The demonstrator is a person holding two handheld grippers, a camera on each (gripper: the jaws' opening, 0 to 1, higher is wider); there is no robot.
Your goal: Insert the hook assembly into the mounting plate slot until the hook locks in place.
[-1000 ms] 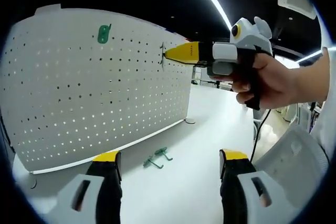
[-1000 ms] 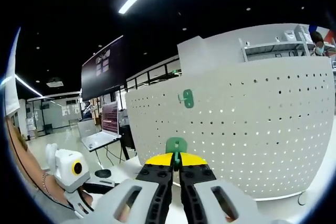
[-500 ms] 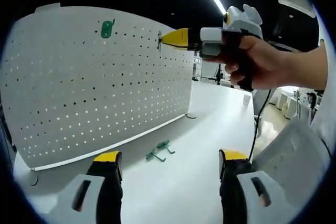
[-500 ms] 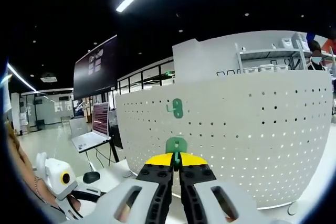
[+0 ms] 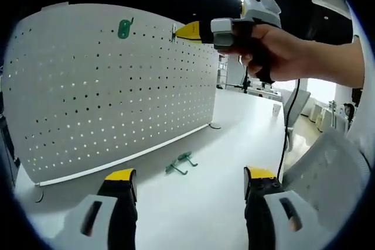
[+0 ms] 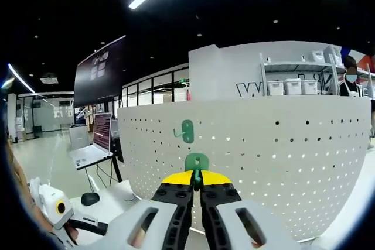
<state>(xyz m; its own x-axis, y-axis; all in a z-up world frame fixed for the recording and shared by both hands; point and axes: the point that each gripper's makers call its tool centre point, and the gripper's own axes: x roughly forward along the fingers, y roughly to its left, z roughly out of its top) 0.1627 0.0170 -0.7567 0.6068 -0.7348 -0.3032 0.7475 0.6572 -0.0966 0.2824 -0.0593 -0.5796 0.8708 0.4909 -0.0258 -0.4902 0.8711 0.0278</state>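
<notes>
The white pegboard [image 5: 105, 98] stands upright on the table, with one green hook [image 5: 125, 28] hanging near its top. In the left gripper view, a hand holds my right gripper [image 5: 179, 31] high at the board's upper edge, its yellow tips against the face. In the right gripper view, my right gripper [image 6: 197, 178] is shut on a green hook plate [image 6: 197, 162] just in front of the pegboard [image 6: 275, 162], below the hanging hook [image 6: 187, 131]. My left gripper [image 5: 190, 175] is open over the table, with nothing between its fingers.
Two loose green hooks [image 5: 180, 164] lie on the white table [image 5: 234, 139] in front of the board. Beyond the board in the right gripper view are a laptop [image 6: 91, 147], shelves with boxes [image 6: 293, 86] and a person [image 6: 350, 80]. My left gripper [image 6: 58, 208] sits low left.
My right gripper has risen and moved left along the board with the hook, from mid-height to its top edge. My left gripper stays open over the table.
</notes>
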